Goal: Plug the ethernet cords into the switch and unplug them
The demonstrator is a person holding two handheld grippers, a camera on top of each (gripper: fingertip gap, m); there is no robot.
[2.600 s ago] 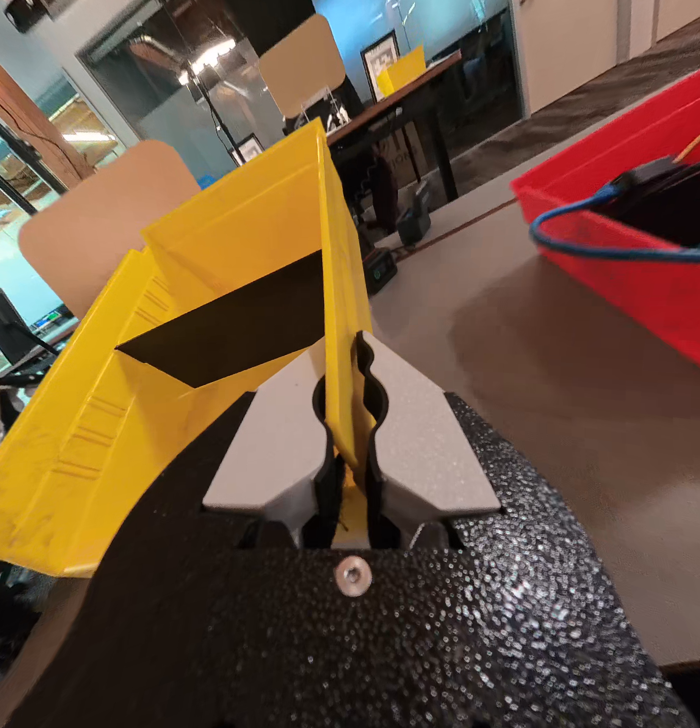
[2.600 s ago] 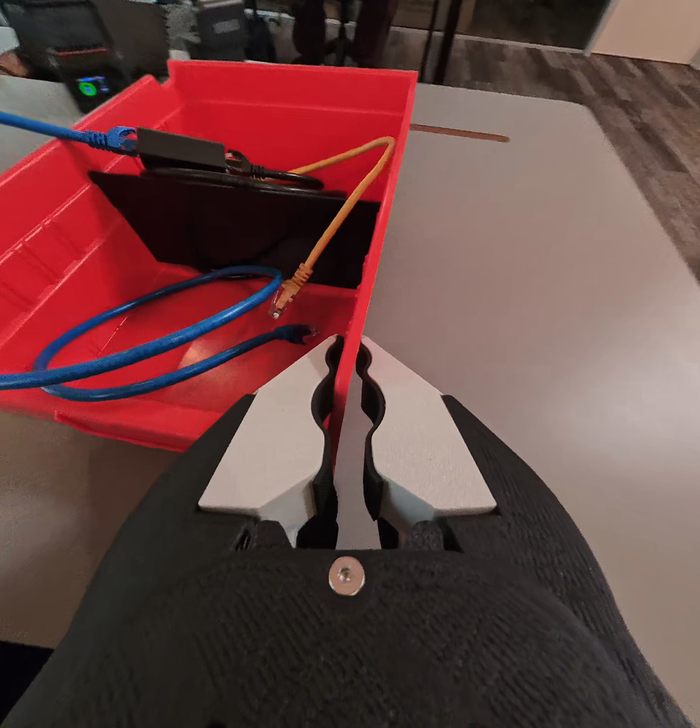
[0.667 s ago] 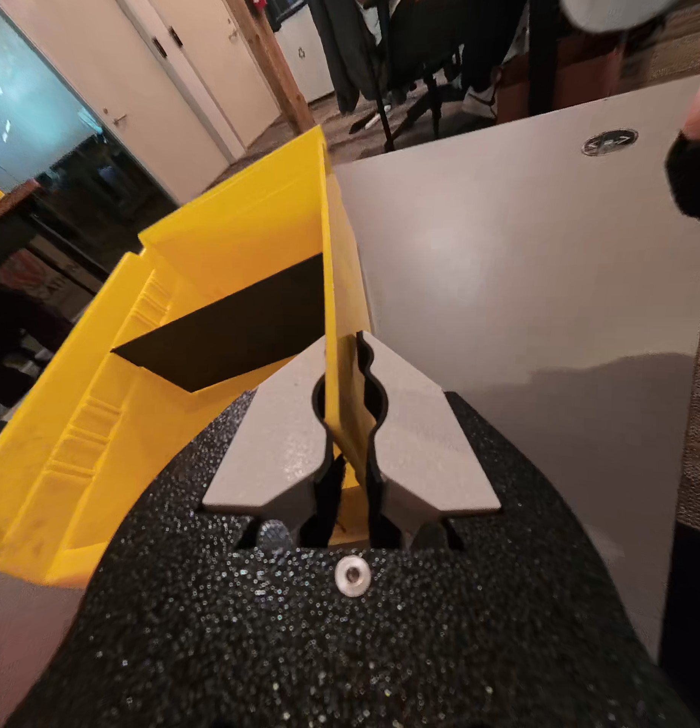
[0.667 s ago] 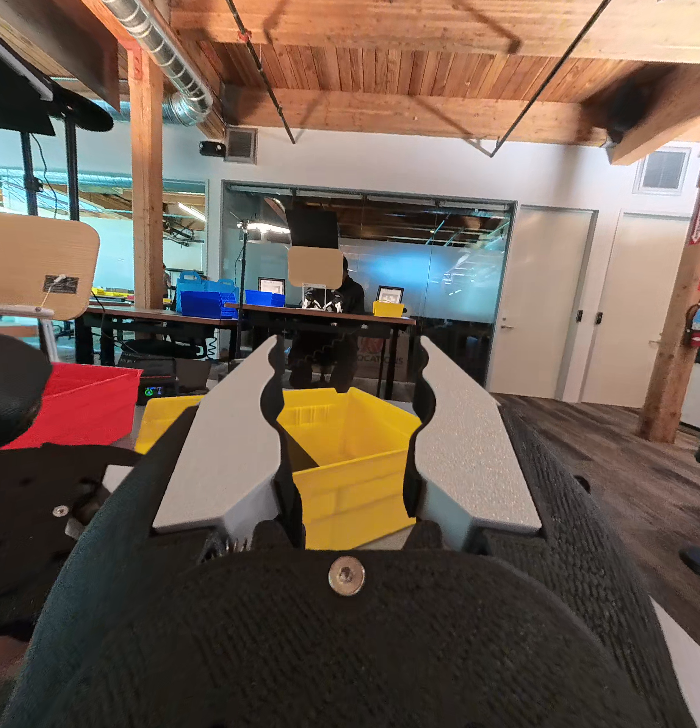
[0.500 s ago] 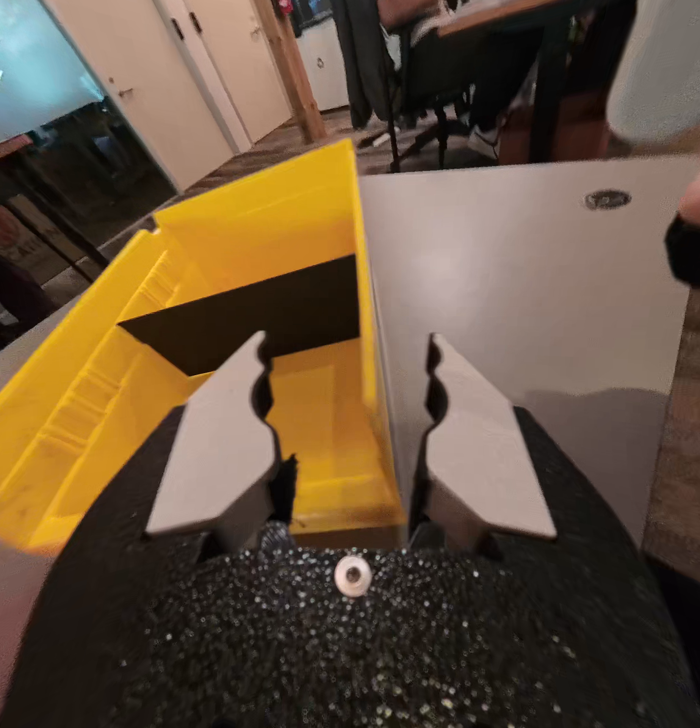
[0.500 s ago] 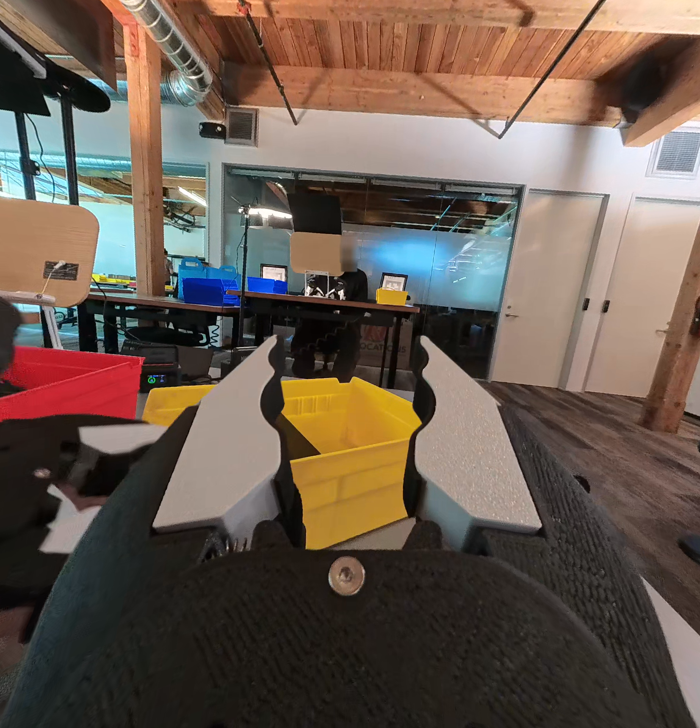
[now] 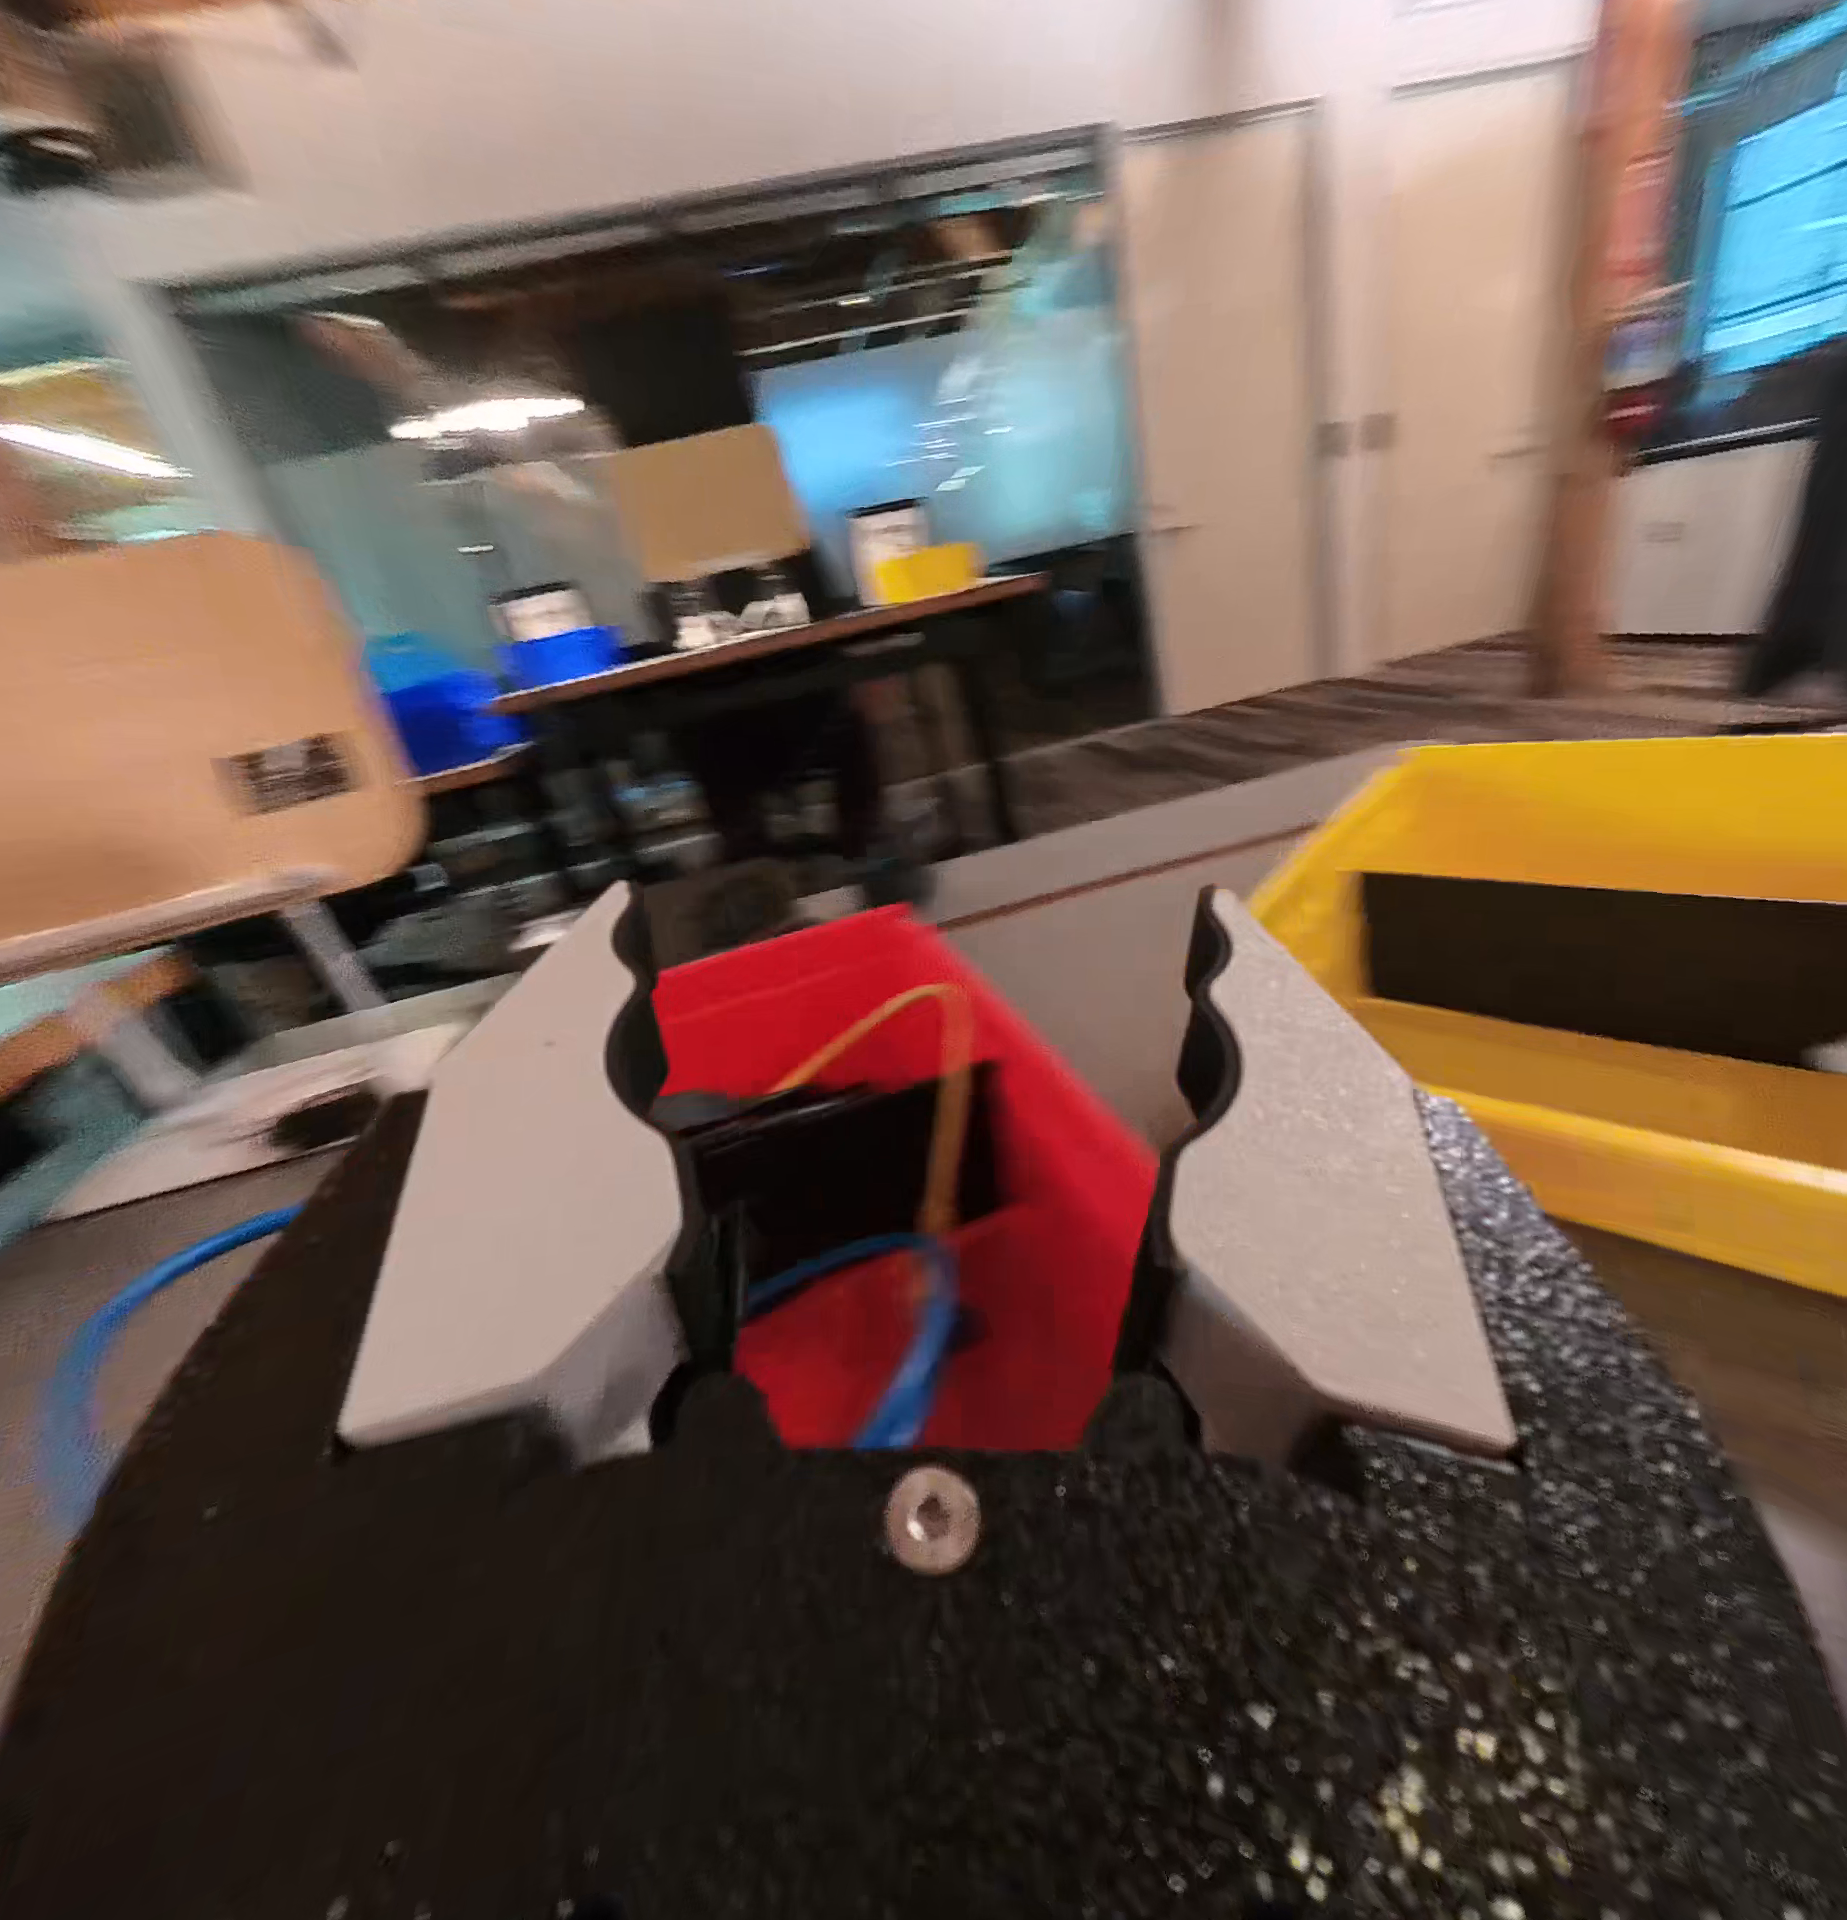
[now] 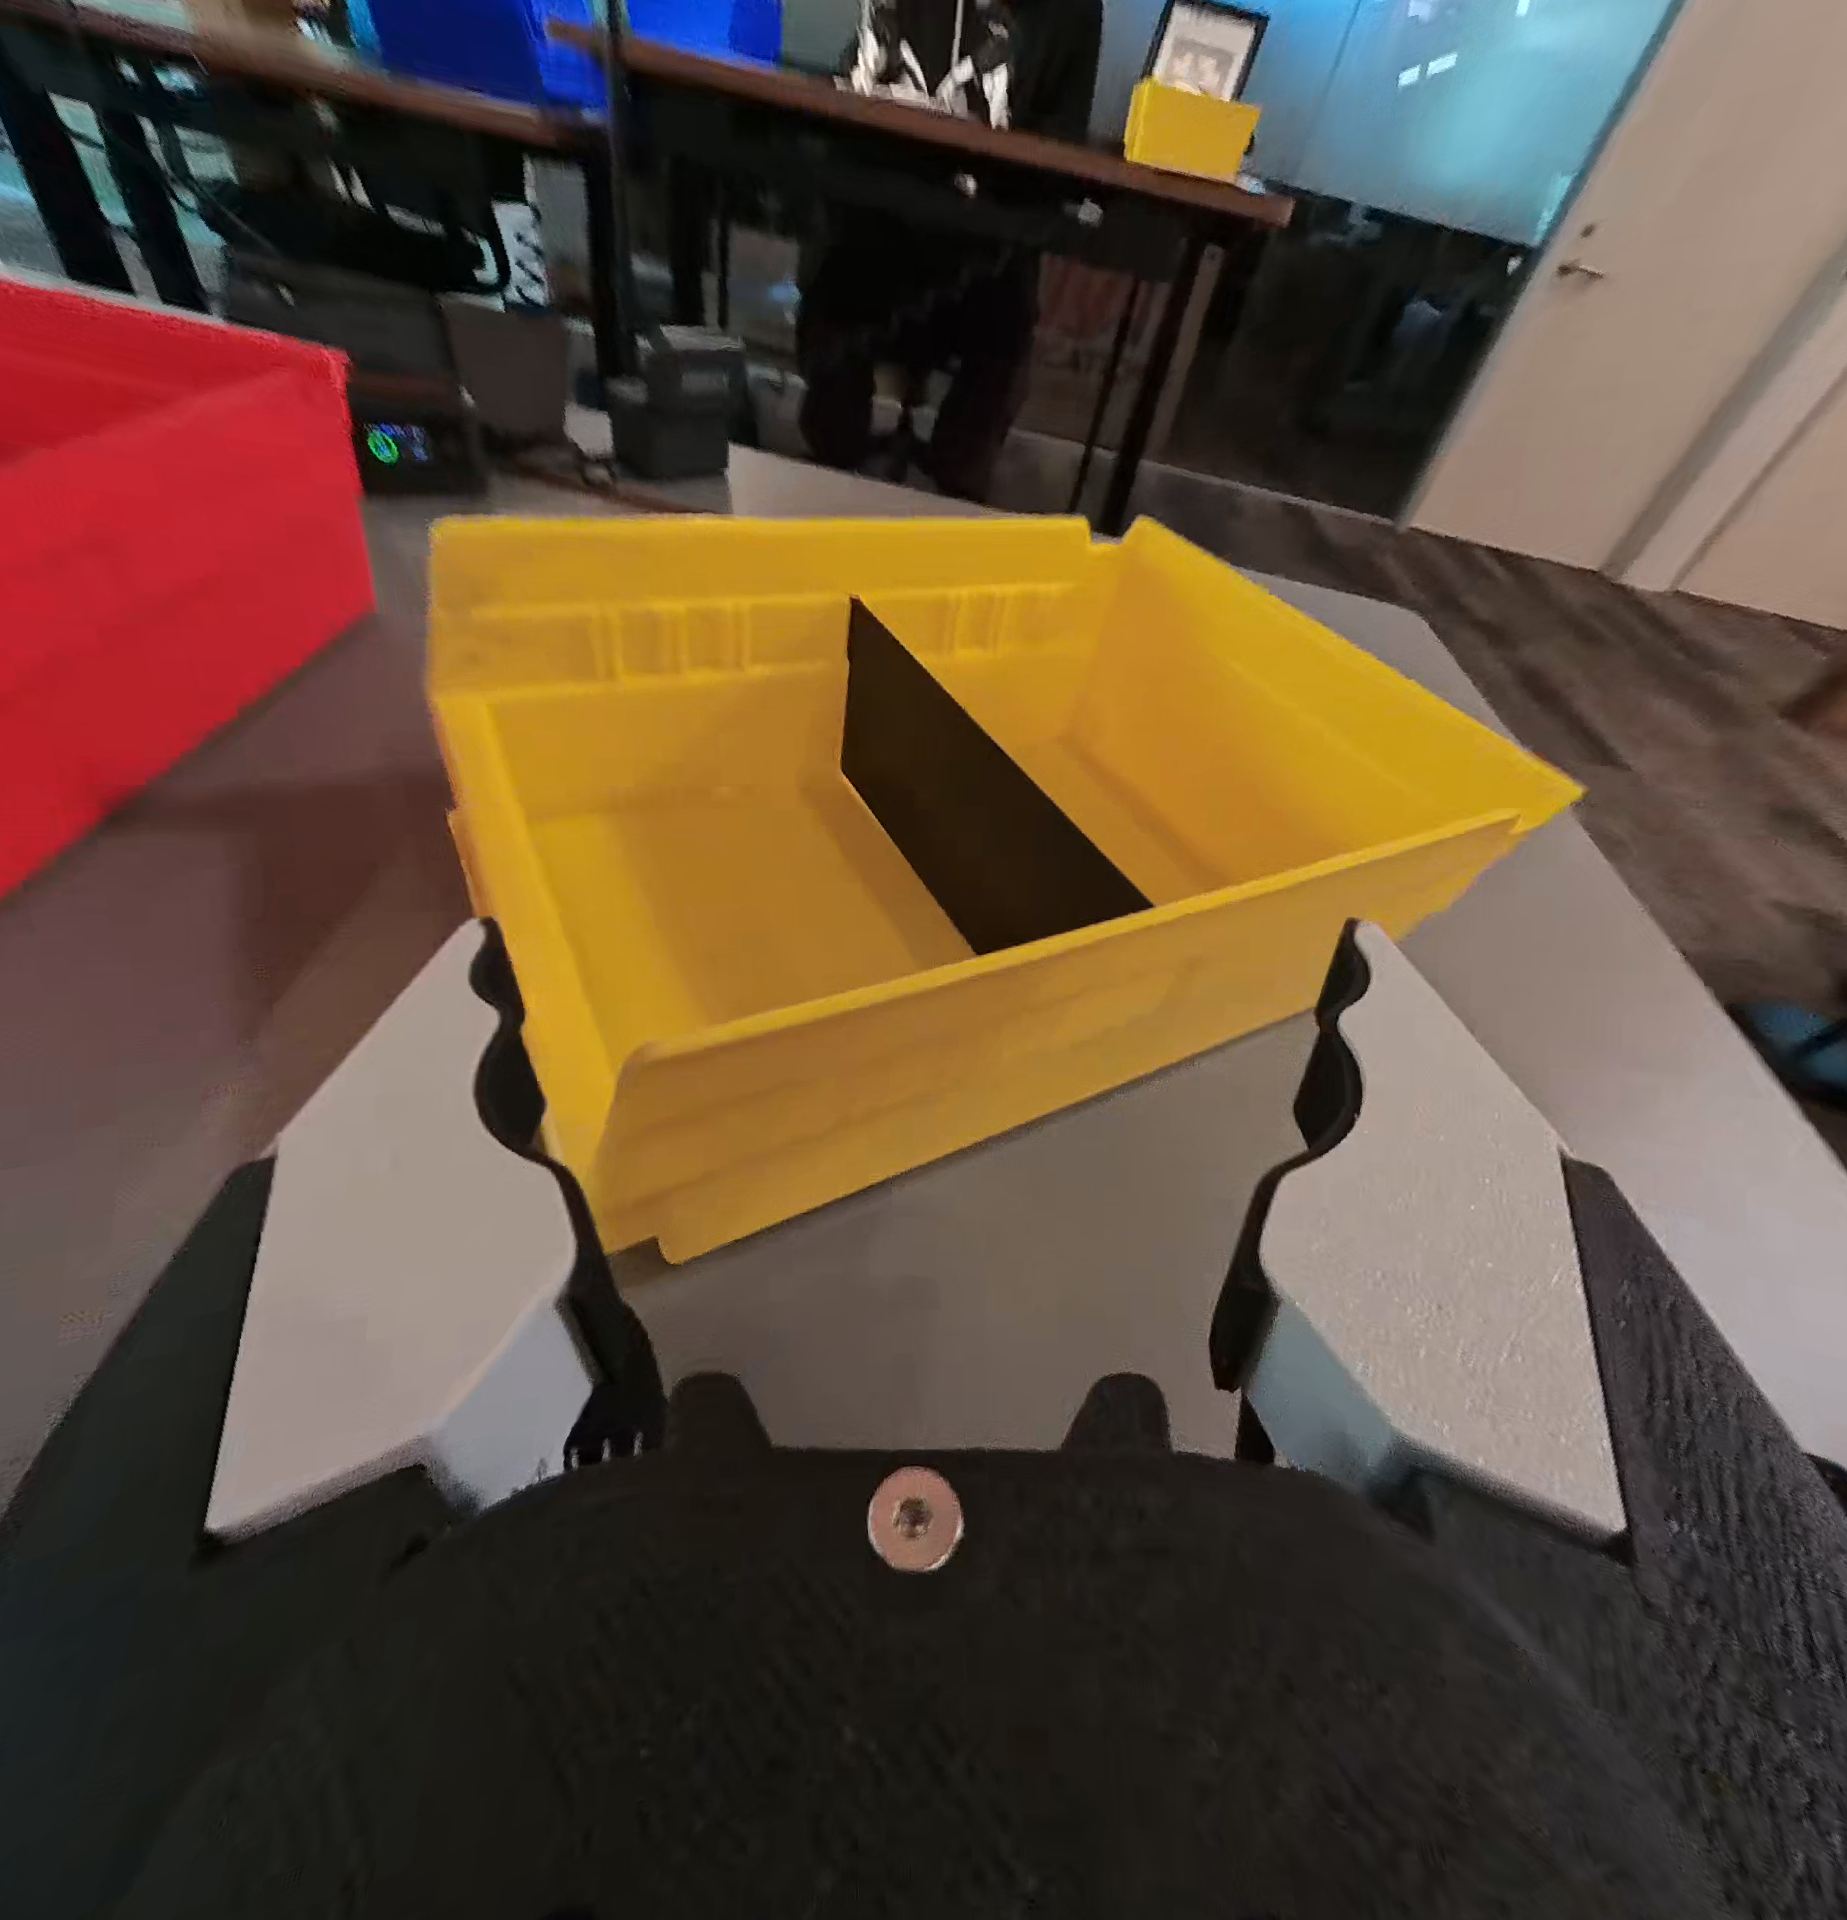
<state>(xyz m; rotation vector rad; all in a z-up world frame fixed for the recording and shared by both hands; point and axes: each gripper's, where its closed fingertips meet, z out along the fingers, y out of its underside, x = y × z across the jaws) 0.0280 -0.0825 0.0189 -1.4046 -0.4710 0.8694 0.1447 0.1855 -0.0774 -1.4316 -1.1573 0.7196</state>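
In the left wrist view, a red bin (image 7: 1044,1132) sits on the grey table, seen between my fingers. It holds a blue ethernet cord (image 7: 908,1351), an orange ethernet cord (image 7: 945,1101) and a black object (image 7: 836,1164) behind a black divider; the view is blurred. My left gripper (image 7: 914,997) is open and empty, in front of and above the red bin. My right gripper (image 8: 914,997) is wide open and empty, just in front of the empty yellow bin (image 8: 1002,997). The red bin's wall (image 8: 150,561) shows at the left of the right wrist view.
The yellow bin (image 7: 1584,1101) with a black divider (image 8: 960,790) stands right of the red bin on the grey table (image 8: 950,1320). The table's right edge (image 8: 1667,935) drops to a dark wood floor. Desks, blue bins and a small black device (image 8: 410,447) stand beyond.
My left gripper has let go of the yellow bin's wall, opened, and swung left to face the red bin. My right gripper has opened wider and tipped down toward the yellow bin.
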